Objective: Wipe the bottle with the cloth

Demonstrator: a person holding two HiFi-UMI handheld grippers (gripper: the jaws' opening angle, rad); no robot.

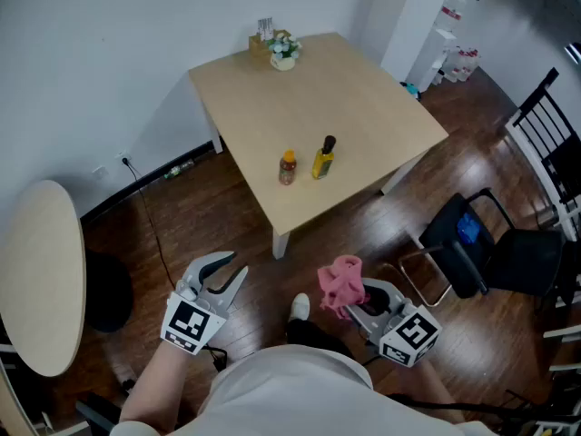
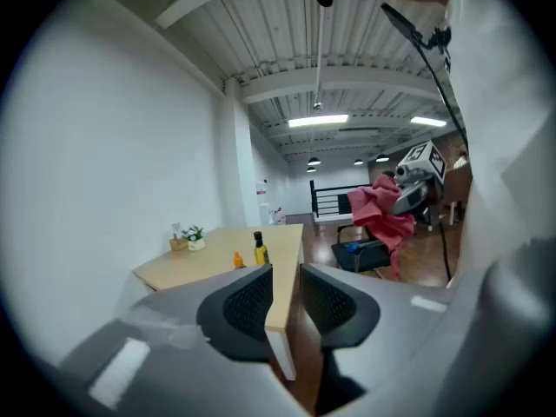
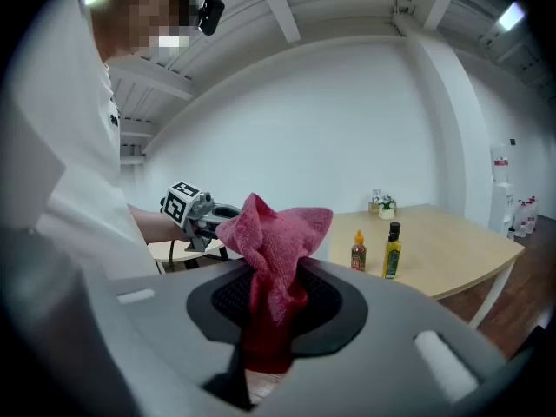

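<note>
Two bottles stand near the front edge of the square wooden table (image 1: 363,98). One is a yellow oil bottle (image 1: 323,158) with a black cap. The other is a smaller bottle (image 1: 287,167) with an orange cap. Both grippers hang low over the floor, well short of the table. My right gripper (image 1: 356,300) is shut on a bunched pink cloth (image 1: 340,282), which sticks up out of its jaws (image 3: 276,246). My left gripper (image 1: 234,266) is shut with nothing between its jaws (image 2: 285,272). The right gripper view shows the yellow bottle (image 3: 393,252) and the orange-capped bottle (image 3: 358,252) ahead.
A small plant pot (image 1: 282,51) and a holder sit at the table's far edge. To the right of the table is a black chair (image 1: 481,243) with something blue on the seat. A round table (image 1: 36,271) is at my left. A cable runs across the dark wood floor (image 1: 154,234).
</note>
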